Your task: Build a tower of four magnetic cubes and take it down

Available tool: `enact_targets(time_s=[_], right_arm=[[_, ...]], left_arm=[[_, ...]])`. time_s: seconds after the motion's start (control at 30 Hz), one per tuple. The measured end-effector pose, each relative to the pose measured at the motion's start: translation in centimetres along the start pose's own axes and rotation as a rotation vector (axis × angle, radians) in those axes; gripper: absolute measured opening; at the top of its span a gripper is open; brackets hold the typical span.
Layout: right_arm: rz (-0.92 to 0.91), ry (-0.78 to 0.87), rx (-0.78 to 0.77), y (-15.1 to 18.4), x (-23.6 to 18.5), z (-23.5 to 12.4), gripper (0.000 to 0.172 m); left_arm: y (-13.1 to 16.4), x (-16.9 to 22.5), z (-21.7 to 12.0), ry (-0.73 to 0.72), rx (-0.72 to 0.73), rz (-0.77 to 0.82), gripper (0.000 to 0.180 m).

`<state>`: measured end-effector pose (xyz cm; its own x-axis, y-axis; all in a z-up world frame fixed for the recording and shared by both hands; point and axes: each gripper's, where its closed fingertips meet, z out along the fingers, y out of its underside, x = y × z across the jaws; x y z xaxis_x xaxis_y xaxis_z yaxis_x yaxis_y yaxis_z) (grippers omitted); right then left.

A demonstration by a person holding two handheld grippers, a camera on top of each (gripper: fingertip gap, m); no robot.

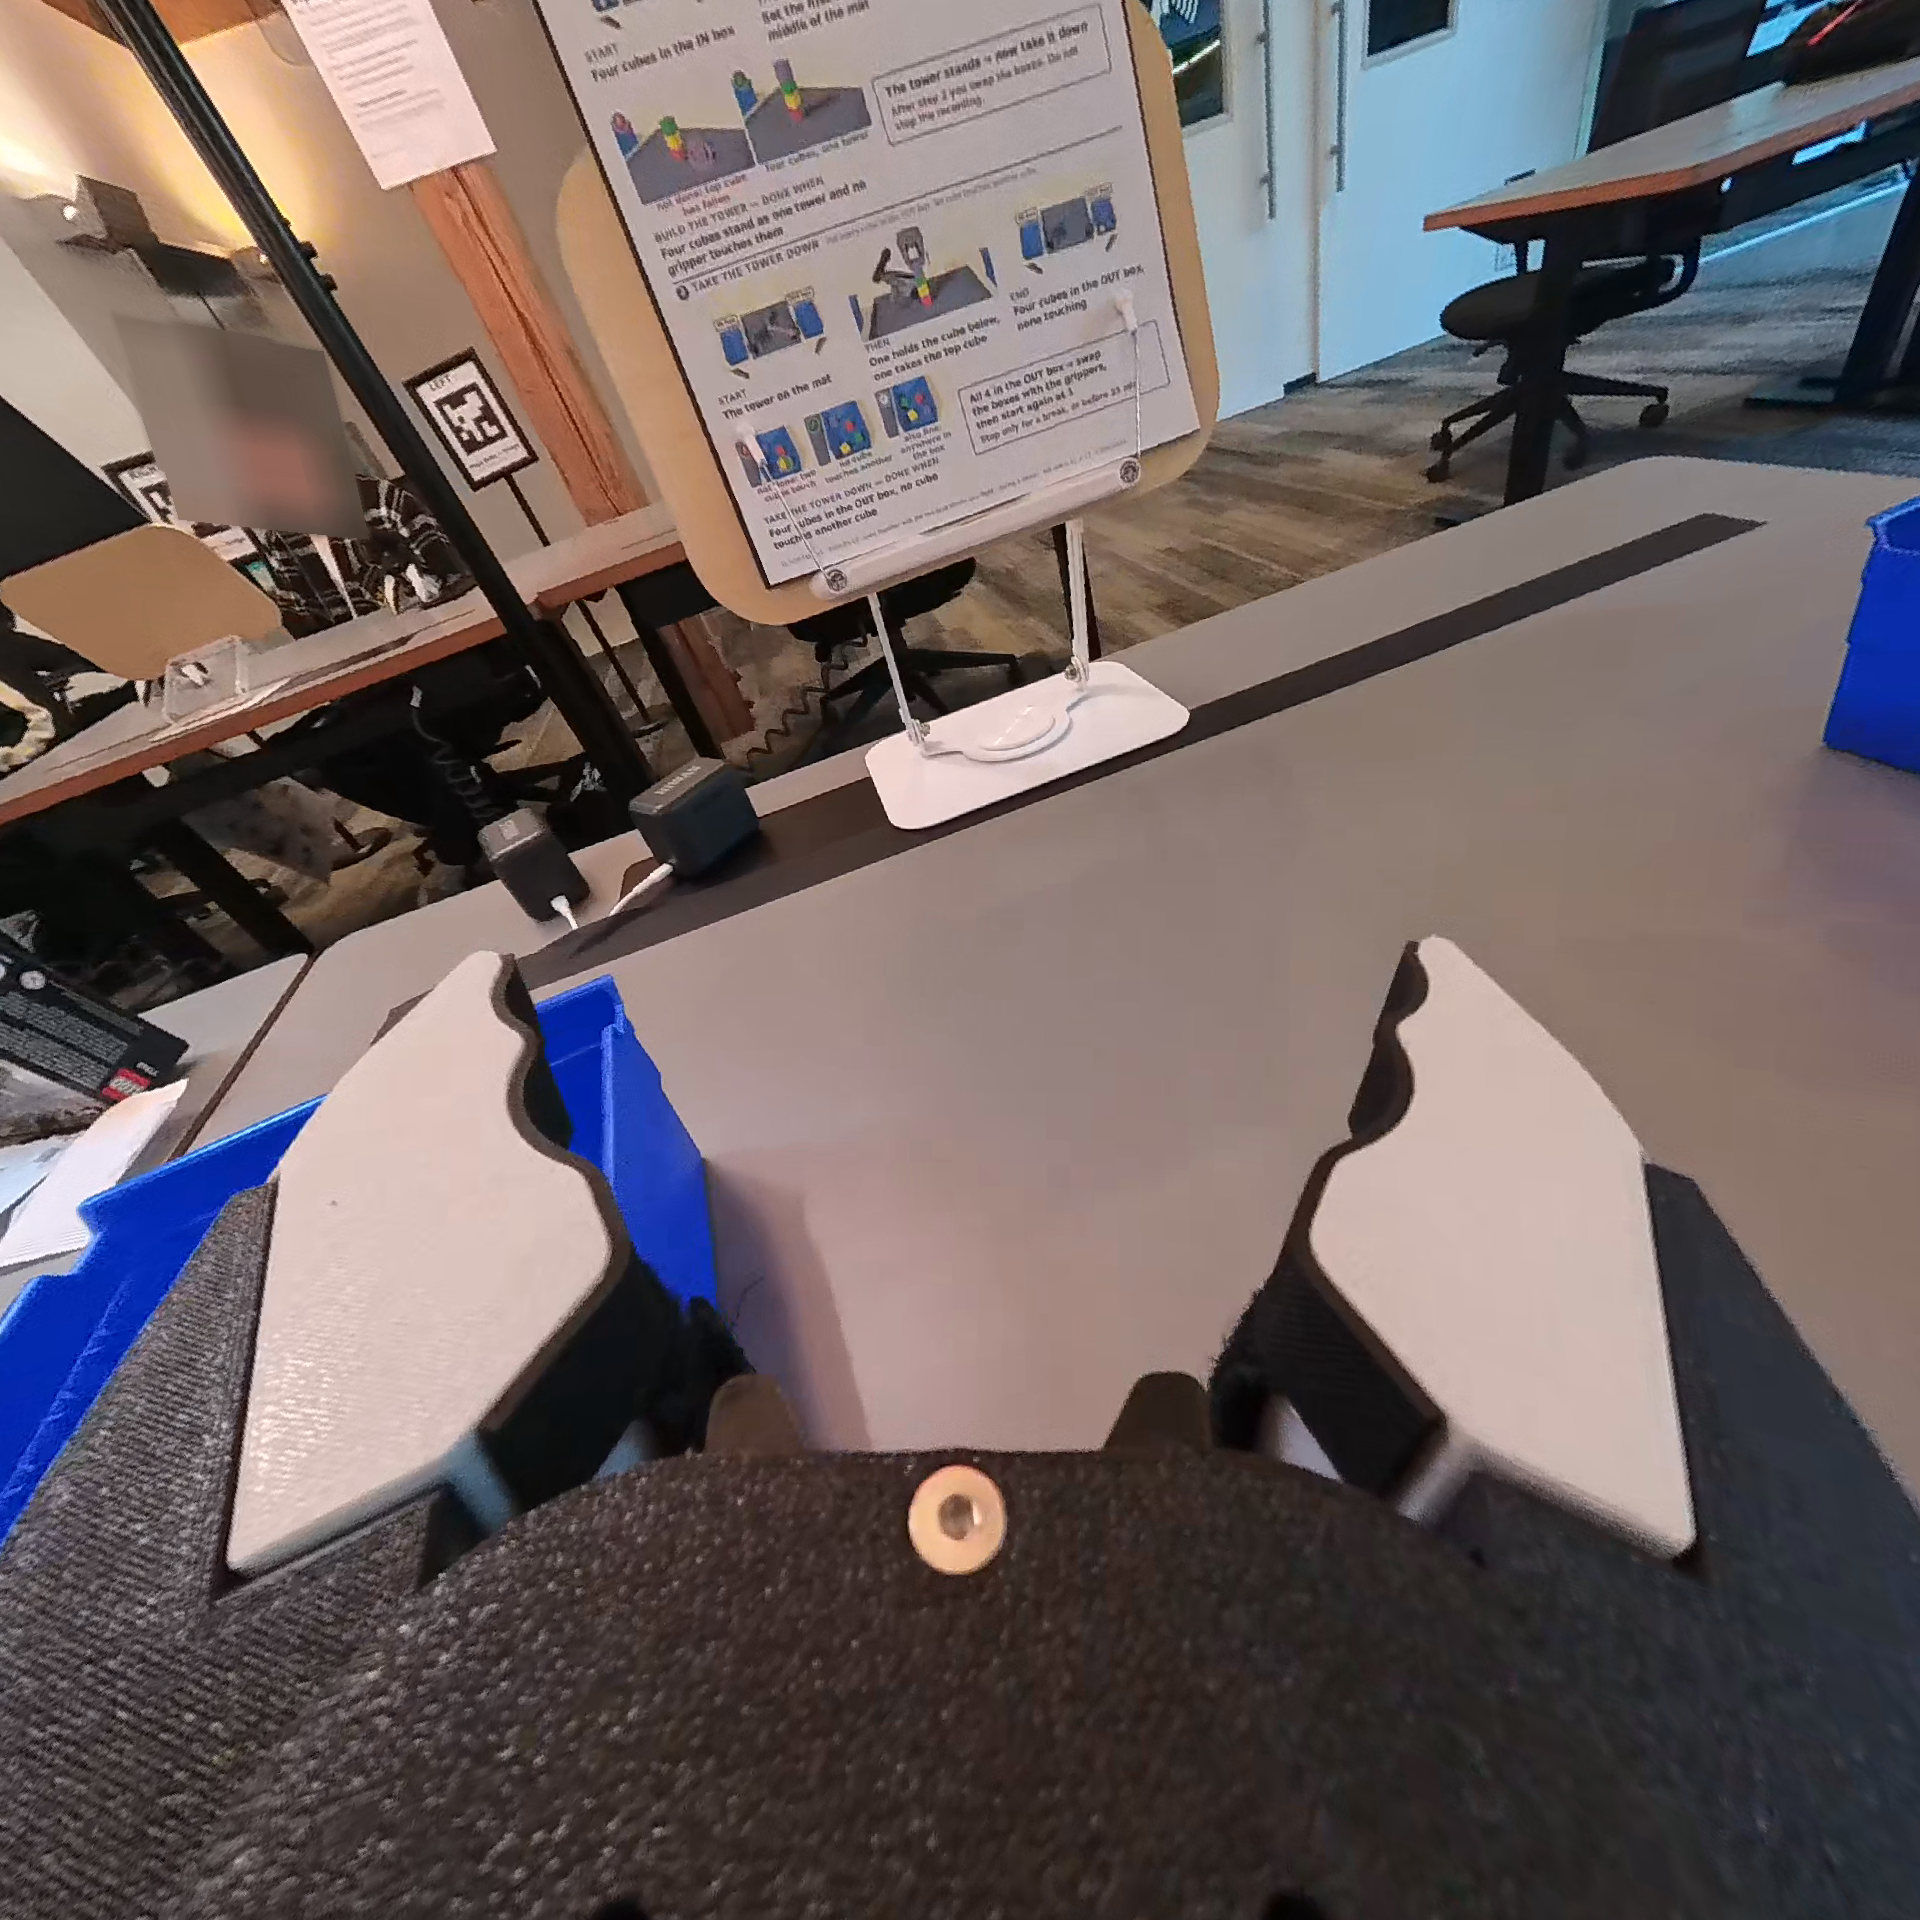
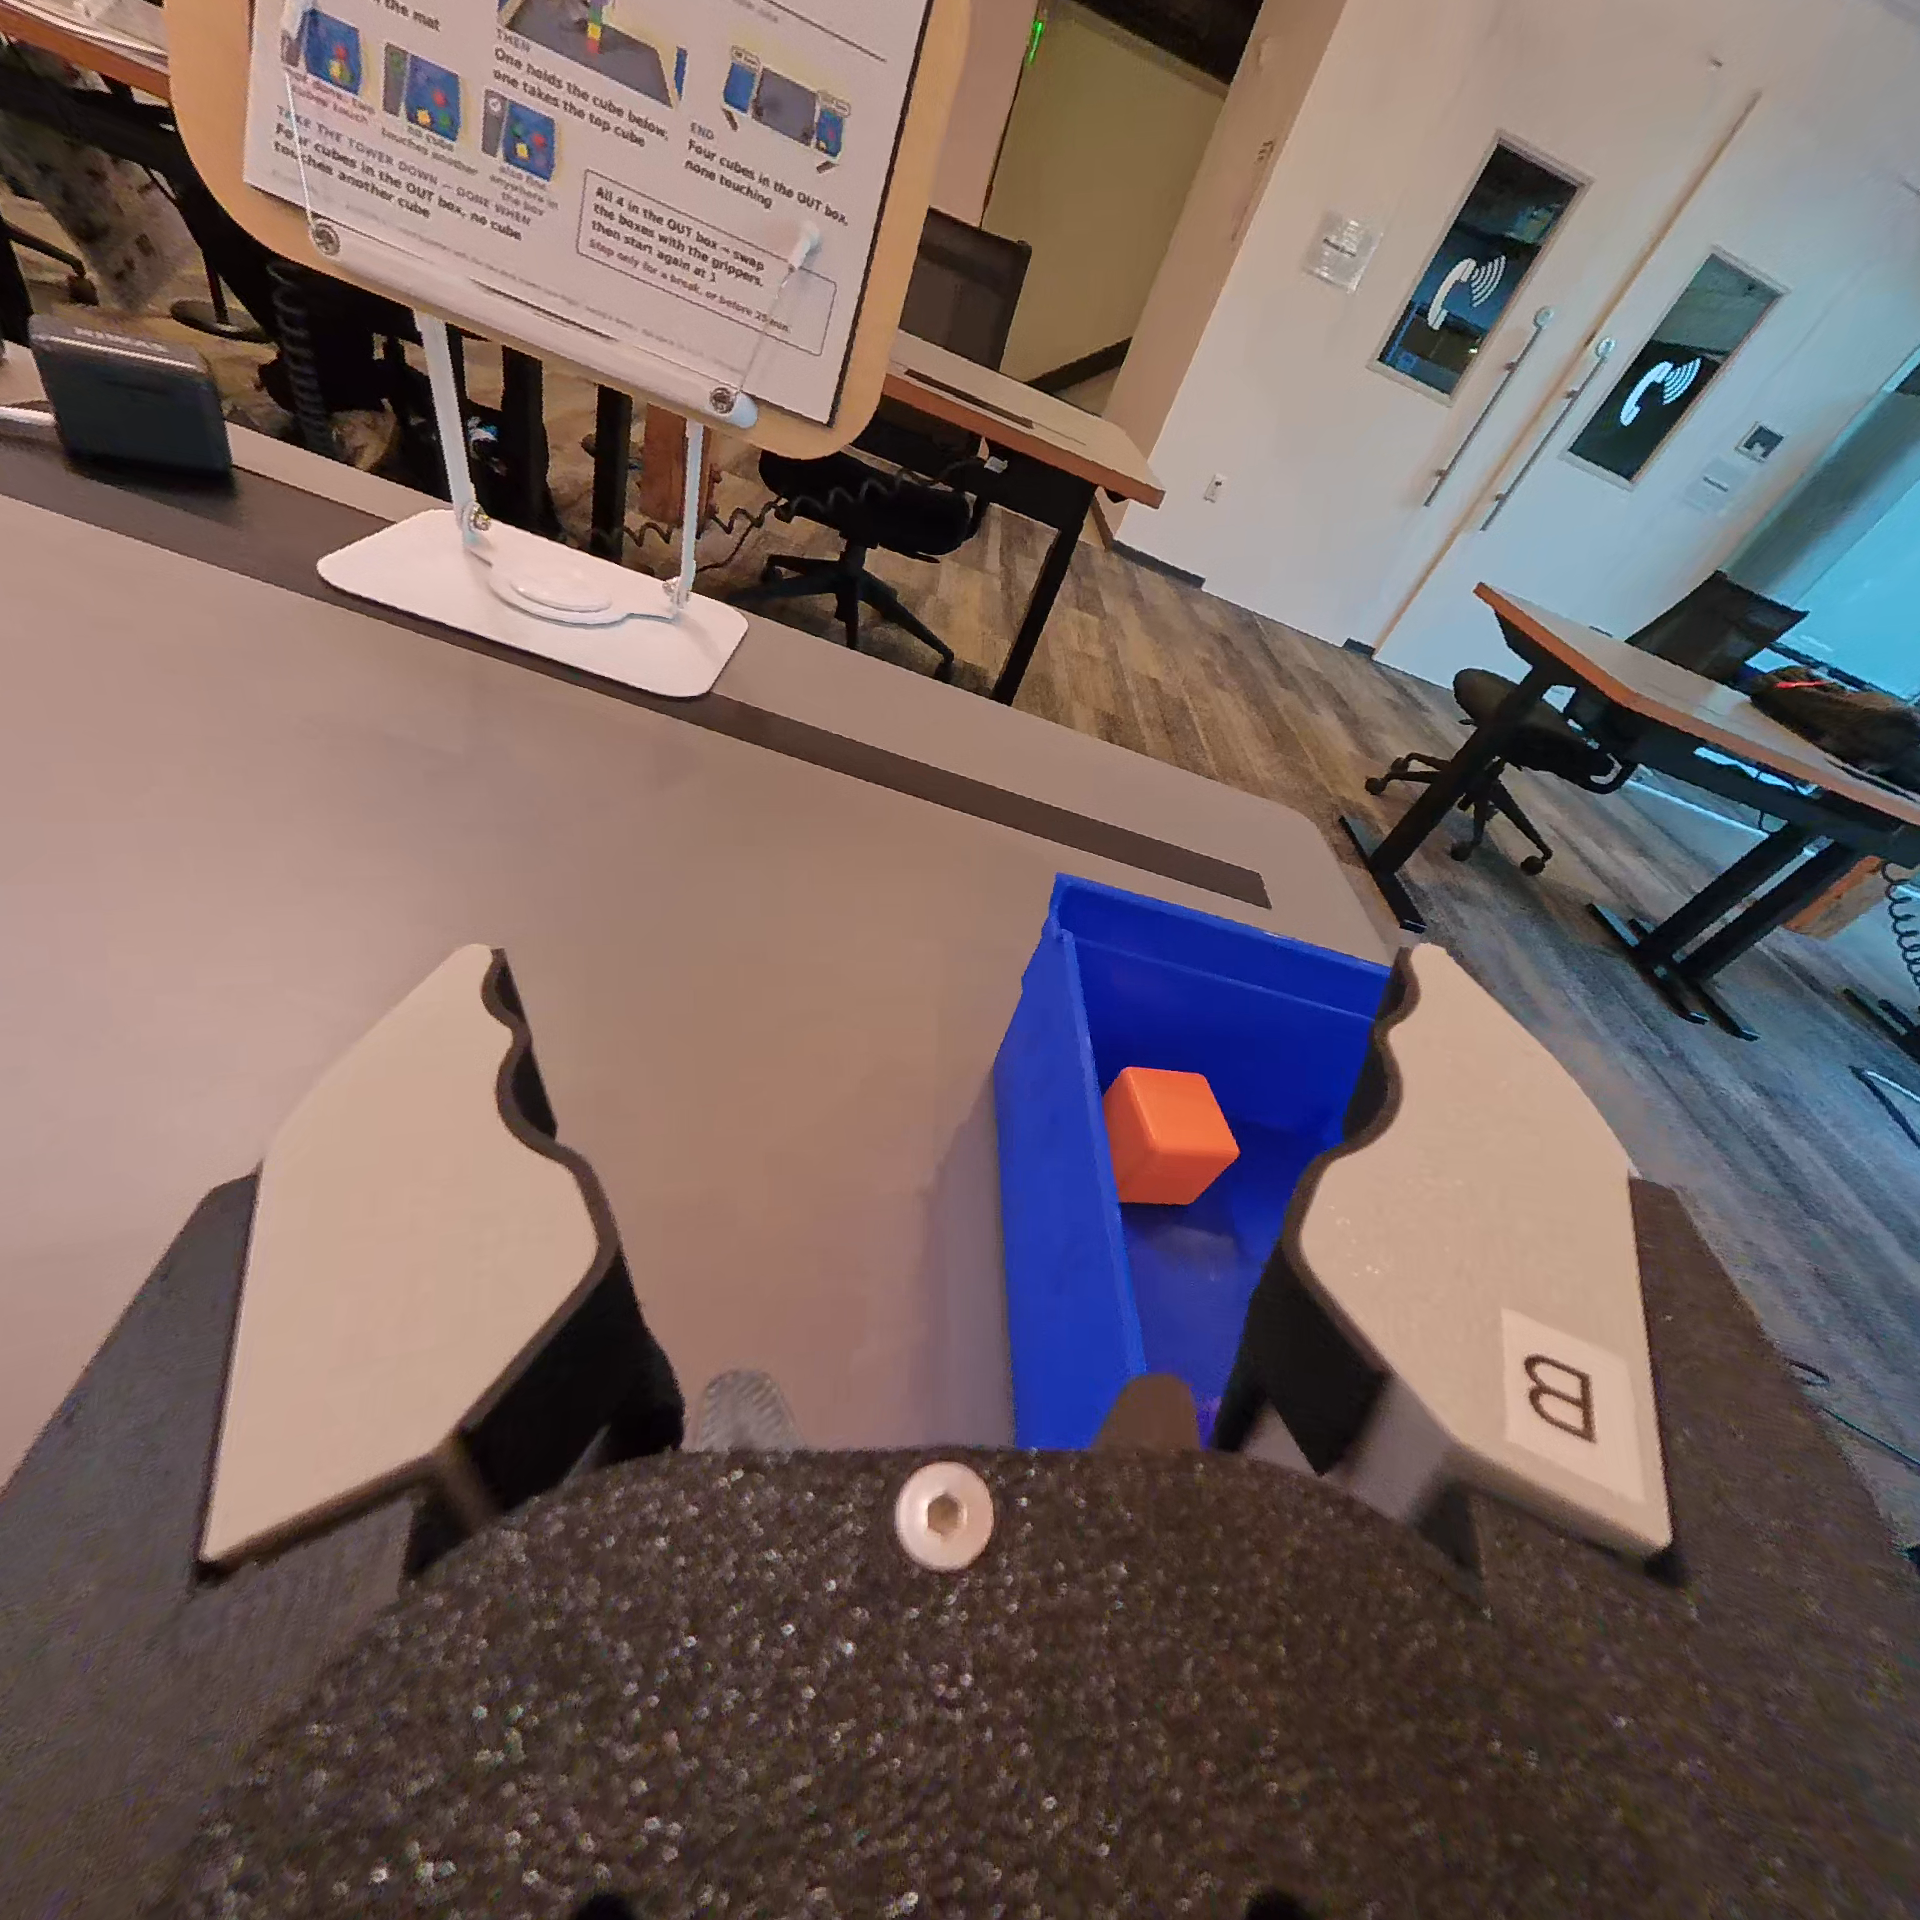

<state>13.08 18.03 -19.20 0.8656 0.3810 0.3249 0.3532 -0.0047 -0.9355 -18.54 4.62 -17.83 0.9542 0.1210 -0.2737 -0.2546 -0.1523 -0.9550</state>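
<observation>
Beside the spread, bare right claw (image 2: 951,971): orange plastic cube (image 2: 1169,1135) in blue plastic bin (image 2: 1049,1143); left claw (image 1: 961,971) likewise spread over grey counter (image 1: 1039,987).

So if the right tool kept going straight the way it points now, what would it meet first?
Probably the grey mat: the open, empty right tool tilts down at it. The blue bin with the orange cube sits just right of that line; depth is unclear.

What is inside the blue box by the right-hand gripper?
One orange cube lies on the floor of the blue box. The right gripper, its jaws wide open and bare, covers the box's right and near parts, so more cubes could be hidden.
</observation>
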Motion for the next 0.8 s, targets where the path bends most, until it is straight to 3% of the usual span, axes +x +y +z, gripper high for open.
enact_targets(time_s=[0.27,0.3,0.33,0.37,0.4,0.43,0.47,0.57,0.67,0.8], right_arm=[[0.082,-0.157,0.102,-2.5,-3.2,-1.4,0.147],[0.094,-0.211,0.140,-3.4,-4.3,-2.1,0.146],[0.100,-0.274,0.184,-4.5,-5.5,-3.1,0.132],[0.098,-0.338,0.233,-5.5,-6.9,-4.2,0.106],[0.086,-0.408,0.283,-6.5,-8.4,-5.6,0.064],[0.070,-0.482,0.339,-7.5,-10.0,-7.2,0.015],[0.059,-0.544,0.386,-8.4,-11.6,-8.7,0.000],[-0.046,-0.743,0.472,-9.8,-17.4,-13.8,0.000],[-0.201,-0.862,0.448,-8.5,-23.0,-16.9,0.000],[-0.374,-0.826,0.350,-5.6,-26.5,-16.1,0.000]], left_arm=[[-0.1,2.1,0.7,0.030,0.012,0.080,0.146],[-0.2,2.8,0.8,0.036,0.021,0.125,0.131],[-0.6,3.6,1.0,0.043,0.054,0.168,0.093],[-0.8,4.7,1.2,0.064,0.073,0.185,0.045],[-0.5,5.7,1.7,0.083,0.047,0.204,0.002],[0.2,6.5,2.5,0.095,-0.004,0.241,0.000],[0.9,6.8,3.2,0.078,-0.049,0.296,0.000],[2.7,7.3,5.0,0.014,-0.138,0.436,0.000],[4.7,7.8,5.8,-0.027,-0.211,0.549,0.000],[5.1,7.8,5.8,-0.101,-0.233,0.689,0.000]])
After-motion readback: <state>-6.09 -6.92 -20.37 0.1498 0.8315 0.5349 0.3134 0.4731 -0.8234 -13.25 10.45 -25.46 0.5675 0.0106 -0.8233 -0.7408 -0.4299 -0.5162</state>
